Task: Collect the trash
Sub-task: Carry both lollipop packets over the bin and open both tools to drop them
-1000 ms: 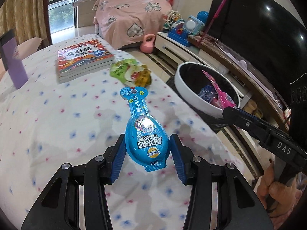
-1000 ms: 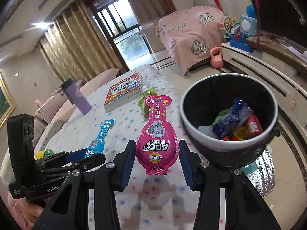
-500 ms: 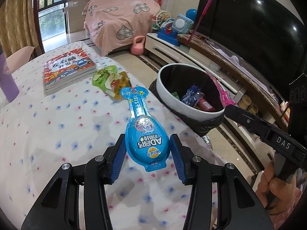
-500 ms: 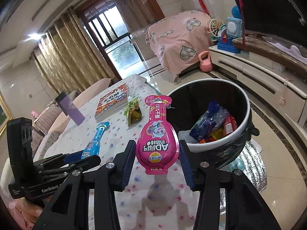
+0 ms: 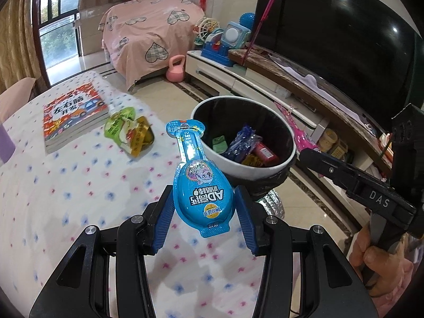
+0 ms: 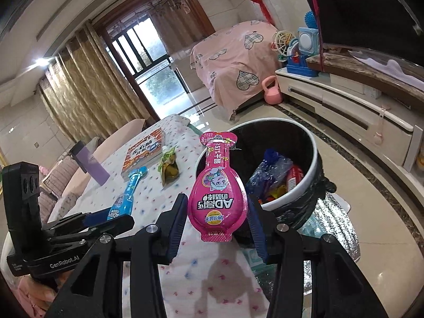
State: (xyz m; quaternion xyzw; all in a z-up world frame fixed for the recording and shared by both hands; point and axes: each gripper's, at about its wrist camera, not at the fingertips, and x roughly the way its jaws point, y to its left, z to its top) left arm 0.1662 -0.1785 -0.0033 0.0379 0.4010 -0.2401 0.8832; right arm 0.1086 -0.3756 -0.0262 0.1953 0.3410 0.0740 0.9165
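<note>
My left gripper [image 5: 204, 209] is shut on a blue spoon-shaped snack pack [image 5: 198, 182], held above the table edge with its neck pointing at the bin. My right gripper [image 6: 217, 216] is shut on a matching pink snack pack [image 6: 217, 185], held above the table edge beside the bin. The round bin [image 5: 287, 132] with a white rim and black liner stands on the floor right of the table and holds several wrappers; it also shows in the right wrist view [image 6: 315, 164]. A green and yellow crumpled pouch [image 5: 129, 129] lies on the table, also seen in the right wrist view [image 6: 169, 167].
The table has a white dotted cloth [image 5: 66, 185]. A red picture book [image 5: 74, 111] lies at its far side and a purple box [image 6: 90, 164] stands at the left. A TV cabinet [image 5: 265, 79] with toys, a pink kettlebell [image 5: 175, 69] and a covered bed [image 5: 151, 39] lie beyond.
Both grippers have moved forward and to the right toward the bin, each still holding its pack. The bin looks nearer and more central in both views.
</note>
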